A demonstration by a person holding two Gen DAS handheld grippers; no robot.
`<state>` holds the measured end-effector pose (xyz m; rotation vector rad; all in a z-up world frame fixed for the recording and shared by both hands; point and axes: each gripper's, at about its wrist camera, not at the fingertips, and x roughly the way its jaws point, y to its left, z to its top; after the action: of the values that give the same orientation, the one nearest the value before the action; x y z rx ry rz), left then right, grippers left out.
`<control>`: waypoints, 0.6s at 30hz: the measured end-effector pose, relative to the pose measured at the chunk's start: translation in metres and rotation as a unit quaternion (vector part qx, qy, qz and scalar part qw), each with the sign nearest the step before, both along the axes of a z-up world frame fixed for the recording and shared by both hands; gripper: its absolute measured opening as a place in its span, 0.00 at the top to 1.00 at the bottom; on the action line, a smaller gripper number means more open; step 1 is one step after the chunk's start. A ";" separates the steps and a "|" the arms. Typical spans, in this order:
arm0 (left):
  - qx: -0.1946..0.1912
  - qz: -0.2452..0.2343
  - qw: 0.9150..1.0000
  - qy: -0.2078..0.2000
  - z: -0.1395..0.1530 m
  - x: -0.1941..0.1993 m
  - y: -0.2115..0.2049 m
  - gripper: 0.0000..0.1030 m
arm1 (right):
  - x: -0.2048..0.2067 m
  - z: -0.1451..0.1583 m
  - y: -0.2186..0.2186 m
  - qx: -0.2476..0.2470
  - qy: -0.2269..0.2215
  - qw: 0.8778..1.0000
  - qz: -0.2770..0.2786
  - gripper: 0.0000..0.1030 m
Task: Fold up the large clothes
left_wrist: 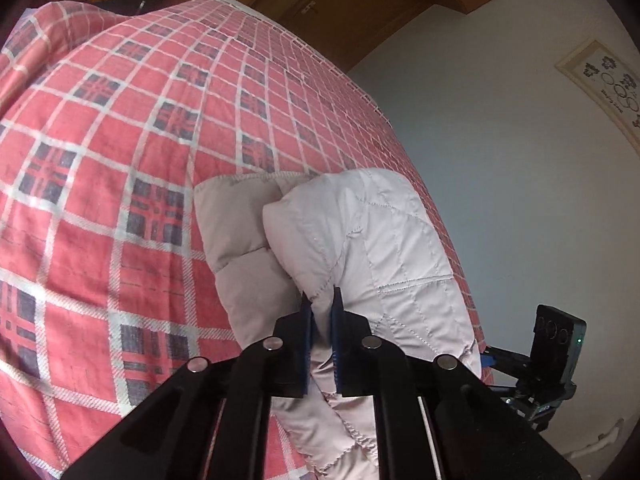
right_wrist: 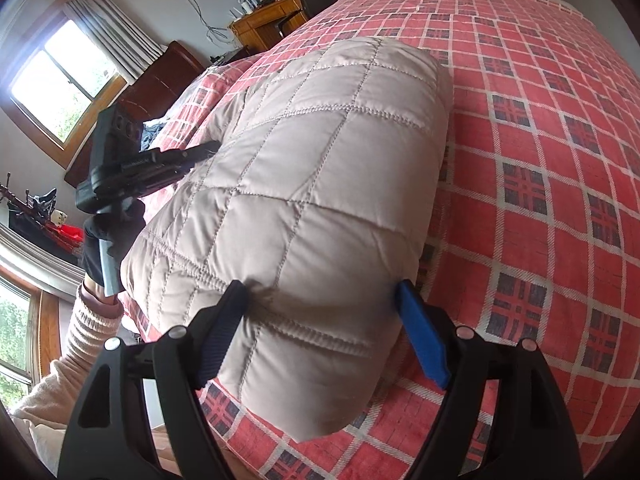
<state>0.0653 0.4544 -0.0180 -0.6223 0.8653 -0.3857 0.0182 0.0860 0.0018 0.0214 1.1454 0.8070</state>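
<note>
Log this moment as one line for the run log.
left gripper: shut on beige quilted jacket | right gripper: open, straddling jacket | red plaid bedspread underneath

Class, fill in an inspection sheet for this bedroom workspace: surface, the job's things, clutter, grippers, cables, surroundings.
Surface: bed under a red checked cover.
Job's things: pale quilted jacket, bundled near the bed's edge.
Clutter: nothing seen on the bed beside the jacket.
Grippers: left gripper jaws pinch a jacket fold; right gripper jaws spread wide around the bundle.
Cables: wires hang down the far wall.
Surroundings: window, wooden desk, wall picture.
</note>
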 end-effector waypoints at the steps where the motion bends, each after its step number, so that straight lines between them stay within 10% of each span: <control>1: 0.010 -0.002 1.000 -0.001 -0.002 -0.001 -0.002 0.91 | -0.001 0.000 0.000 -0.001 -0.001 1.000 0.001 0.24; 9: 0.032 0.009 0.999 0.009 0.010 -0.013 -0.008 0.87 | 0.003 -0.002 0.002 -0.002 0.008 1.000 -0.003 0.23; 12: 0.034 0.019 0.999 0.005 0.025 -0.026 -0.002 0.73 | 0.006 0.000 -0.004 0.013 0.016 1.000 -0.006 0.23; 14: 0.032 0.026 0.999 0.002 0.031 -0.035 0.003 0.45 | 0.009 0.003 -0.011 0.025 0.020 0.999 -0.010 0.23; 18: 0.011 0.035 0.999 0.010 0.029 -0.052 0.016 0.37 | 0.016 0.007 -0.021 0.043 0.021 0.999 -0.020 0.23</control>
<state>0.0137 0.4701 0.0105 -0.6354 0.8631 -0.3069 0.0342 0.0648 0.0086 0.1344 1.1461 0.8228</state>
